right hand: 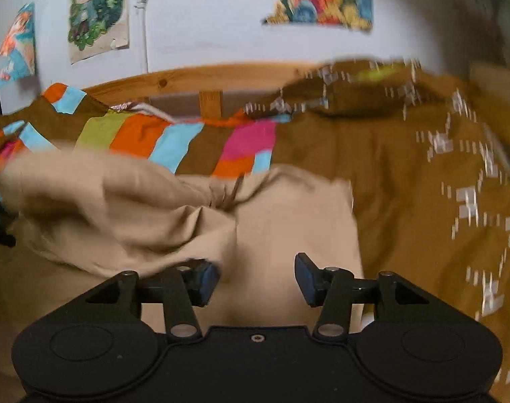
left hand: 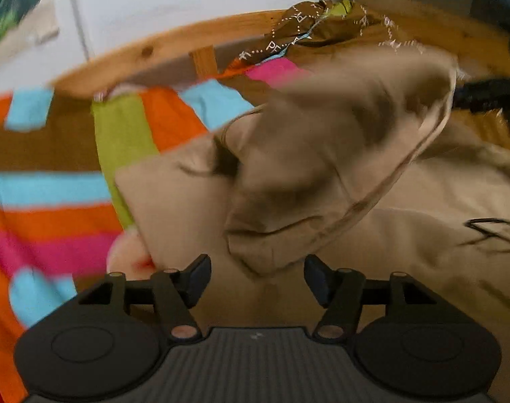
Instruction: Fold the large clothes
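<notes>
A large beige garment (left hand: 322,154) lies bunched on the bed, one fold raised and blurred in the left wrist view. My left gripper (left hand: 257,277) is open just below that fold's hanging tip, with nothing clamped between its fingers. In the right wrist view the same beige garment (right hand: 288,221) spreads flat ahead, with a rumpled heap to the left. My right gripper (right hand: 256,280) is open low over the cloth. An edge of the heap drapes onto its left fingertip (right hand: 206,280).
A striped bedspread (left hand: 53,221) in orange, blue, pink and green covers the bed. A brown cloth with white print (right hand: 423,184) lies to the right. A wooden bed rail (right hand: 194,77) runs along the white wall, which carries posters (right hand: 97,10).
</notes>
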A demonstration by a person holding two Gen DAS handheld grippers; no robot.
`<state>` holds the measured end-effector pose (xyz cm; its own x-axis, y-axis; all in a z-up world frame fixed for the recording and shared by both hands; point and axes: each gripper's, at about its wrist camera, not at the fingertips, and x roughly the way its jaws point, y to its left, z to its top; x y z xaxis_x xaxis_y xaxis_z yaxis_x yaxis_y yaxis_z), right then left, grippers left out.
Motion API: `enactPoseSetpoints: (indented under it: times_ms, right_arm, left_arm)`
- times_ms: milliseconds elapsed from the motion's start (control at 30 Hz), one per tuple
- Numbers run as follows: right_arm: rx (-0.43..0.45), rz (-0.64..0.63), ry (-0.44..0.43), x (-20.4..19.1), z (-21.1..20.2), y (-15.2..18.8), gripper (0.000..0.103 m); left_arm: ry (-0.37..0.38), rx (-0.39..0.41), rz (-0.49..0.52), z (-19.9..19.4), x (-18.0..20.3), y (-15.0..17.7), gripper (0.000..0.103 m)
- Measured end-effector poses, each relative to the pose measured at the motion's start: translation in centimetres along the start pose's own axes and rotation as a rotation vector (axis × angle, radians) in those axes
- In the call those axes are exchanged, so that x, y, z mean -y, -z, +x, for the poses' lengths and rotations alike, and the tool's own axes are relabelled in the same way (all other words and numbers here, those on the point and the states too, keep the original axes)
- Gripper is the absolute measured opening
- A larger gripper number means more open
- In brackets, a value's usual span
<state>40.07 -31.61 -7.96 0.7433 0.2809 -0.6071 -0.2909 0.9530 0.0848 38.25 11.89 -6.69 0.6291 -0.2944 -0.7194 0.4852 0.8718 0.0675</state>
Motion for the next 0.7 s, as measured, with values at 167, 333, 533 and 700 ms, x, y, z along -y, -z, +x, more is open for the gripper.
enactPoseSetpoints:
  times_ms: [167,333,533,700]
  right_arm:
    - [-0.076,0.066,-0.034,1.4,-2.7,1.3,0.052]
    - [-0.101,0.420,-0.157,4.0,-2.3,1.3,0.054]
    - [-0.182,0.684,-0.196,3.2,1.3,0.5,0.056]
    - [-0.211,0.718,-0.114,2.1,5.1,-0.1,0.021]
  left_arm:
    - [0.106,0.004,-0.208,-2.7,-2.7,1.3,0.067]
    - [0.211,0.022,-0.472,-1.8,-5.7,0.2,0.067]
    - [0.357,-0.091,-0.800,2.2,-8.2,-0.5,0.069]
    - [0.352,-0.174,-0.988,6.3,-8.9,0.0,0.068]
